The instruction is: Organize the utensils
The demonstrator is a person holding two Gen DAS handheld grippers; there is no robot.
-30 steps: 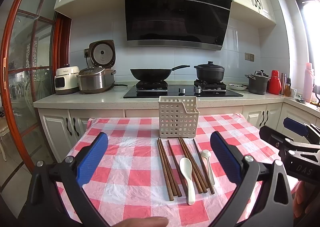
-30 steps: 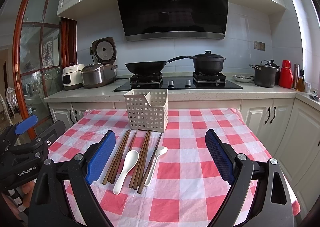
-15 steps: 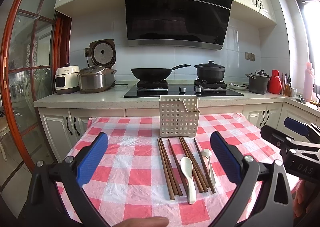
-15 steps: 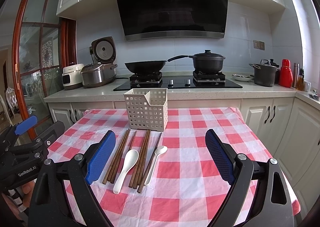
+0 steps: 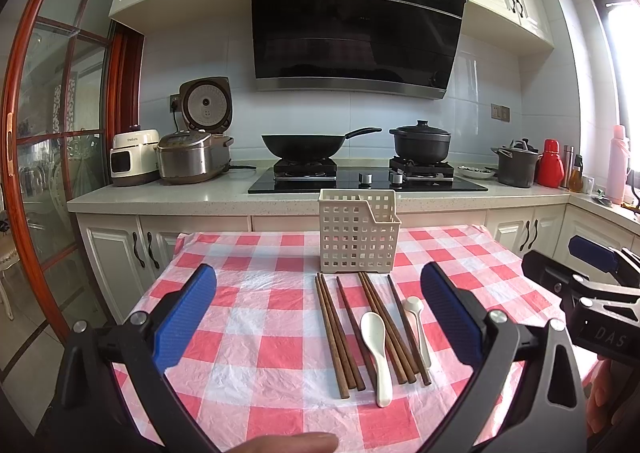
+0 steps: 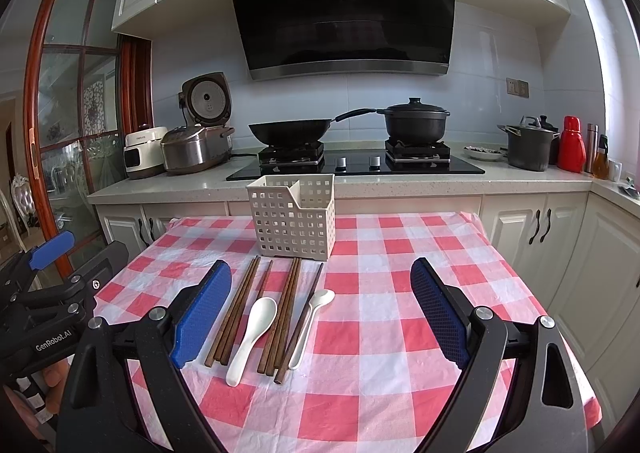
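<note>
Nothing has shifted: both the left gripper (image 5: 320,317) and right gripper (image 6: 320,309) hover released, empty. Chopsticks (image 5: 340,329) and spoons (image 5: 376,349) lie mid-table, long axes toward the basket (image 5: 358,235), nearer the left gripper.

"GenRobot.AI" on left gripper (image 6: 52,285); "DAS" on right gripper (image 5: 592,293)

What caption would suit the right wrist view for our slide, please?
Open right gripper above chopsticks and two white spoons before an empty basket.
</note>
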